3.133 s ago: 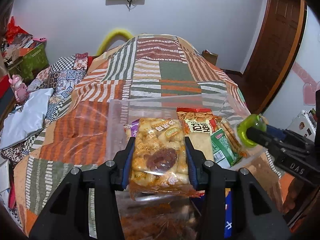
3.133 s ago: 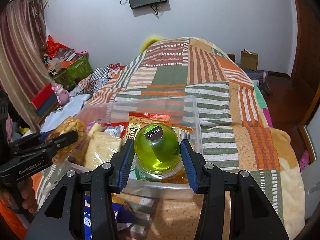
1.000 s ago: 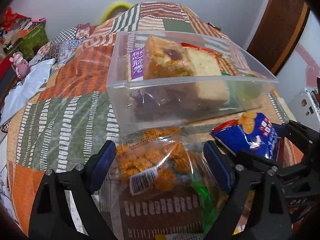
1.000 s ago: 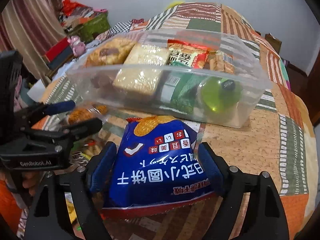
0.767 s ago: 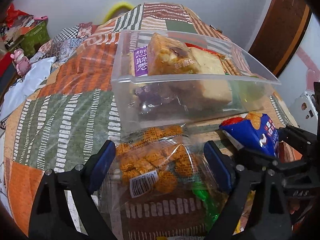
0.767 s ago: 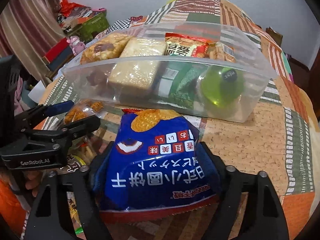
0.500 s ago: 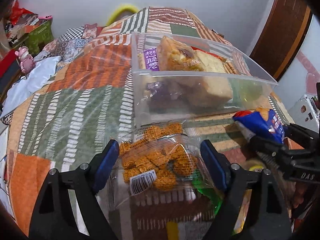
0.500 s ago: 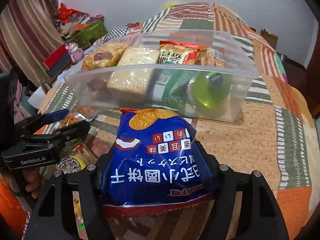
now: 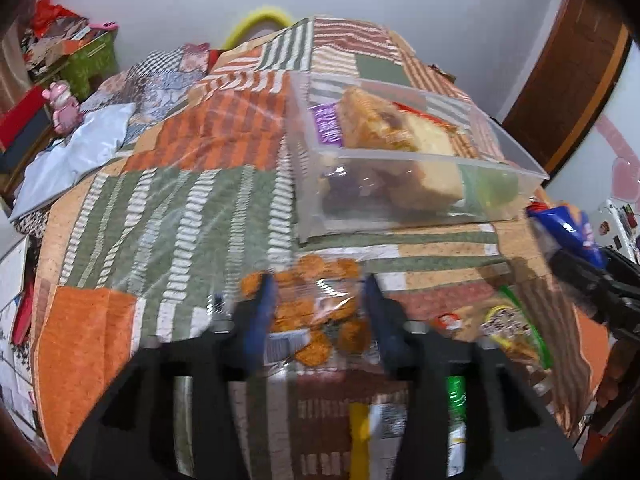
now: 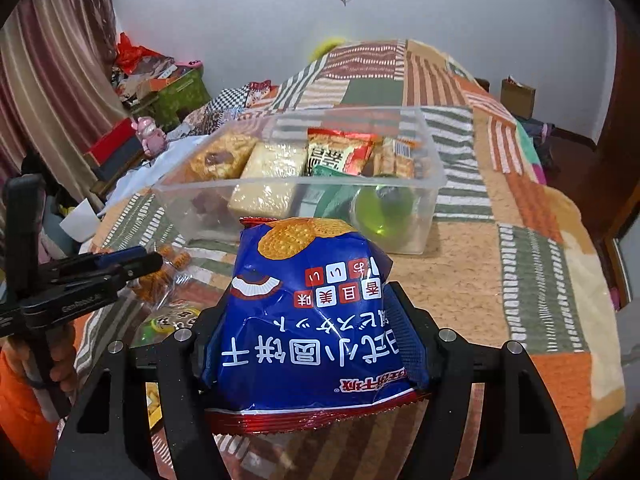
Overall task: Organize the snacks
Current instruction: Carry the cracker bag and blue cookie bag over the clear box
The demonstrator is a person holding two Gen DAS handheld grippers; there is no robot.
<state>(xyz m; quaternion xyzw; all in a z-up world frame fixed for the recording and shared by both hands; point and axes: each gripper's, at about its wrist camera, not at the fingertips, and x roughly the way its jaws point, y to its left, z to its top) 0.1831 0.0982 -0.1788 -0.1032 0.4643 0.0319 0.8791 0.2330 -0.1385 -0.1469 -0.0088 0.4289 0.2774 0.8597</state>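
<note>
So, roughly mid-task, judging by what's in the bin versus outside it.
Bin: clear bin [image 10: 424, 184] sits ahead of both tools on the quilt [image 10: 460, 272], already holding several packs plus a green bottle [image 10: 380, 216] at its right end.
Right gripper: right gripper [image 10: 310, 344] clamps the blue bag [image 10: 308, 312], bag upright between the fingers, lifted, just short of the bin's near wall.
Left gripper: left gripper [image 9: 318, 312] is closed around a clear pack [image 9: 320, 320] of orange crackers; view is motion-blurred, so can't confirm whether the pack is off the quilt.
Left to do: both held packs still need to go in; at least a few more packets [image 9: 504, 328] lie loose on the quilt between the tools, below and right of the left one.
Space: bin's near-left corner looks free; judgement only.
</note>
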